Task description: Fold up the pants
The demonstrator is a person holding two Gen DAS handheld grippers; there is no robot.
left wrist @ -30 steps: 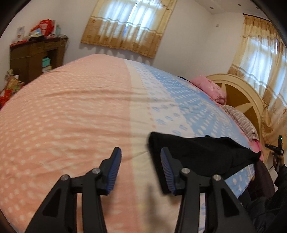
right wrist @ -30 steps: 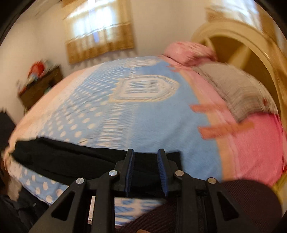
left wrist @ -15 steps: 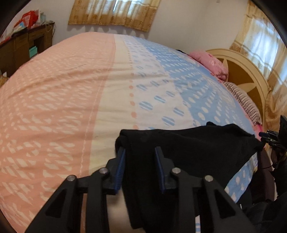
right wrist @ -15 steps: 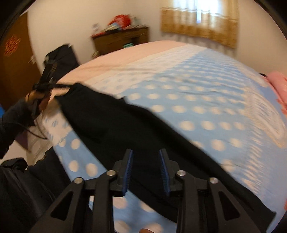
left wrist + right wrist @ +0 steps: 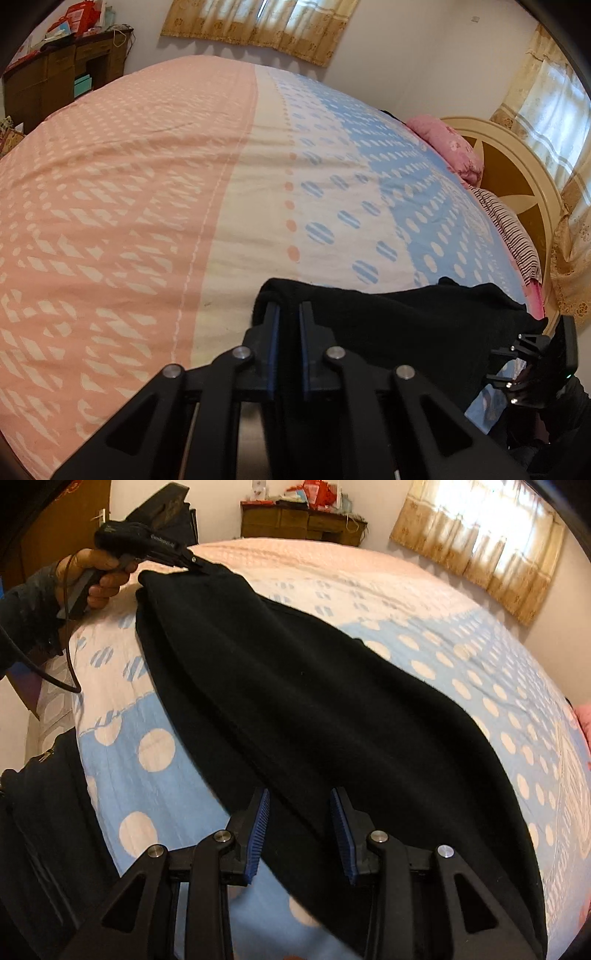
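Since a moment ago your left gripper (image 5: pixel 288 321) has clamped tight on the corner of the black pants (image 5: pixel 314 701) (stretched across the bedspread (image 5: pixel 147 184)), while your right gripper (image 5: pixel 299 812) hovers spread apart over the cloth.

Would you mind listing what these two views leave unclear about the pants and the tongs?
- Right wrist view: near end of the black pants is cut off by the bottom edge.
- Right wrist view: the right tongs hide the cloth beneath them.
- Left wrist view: the left tongs cover the pinched corner.
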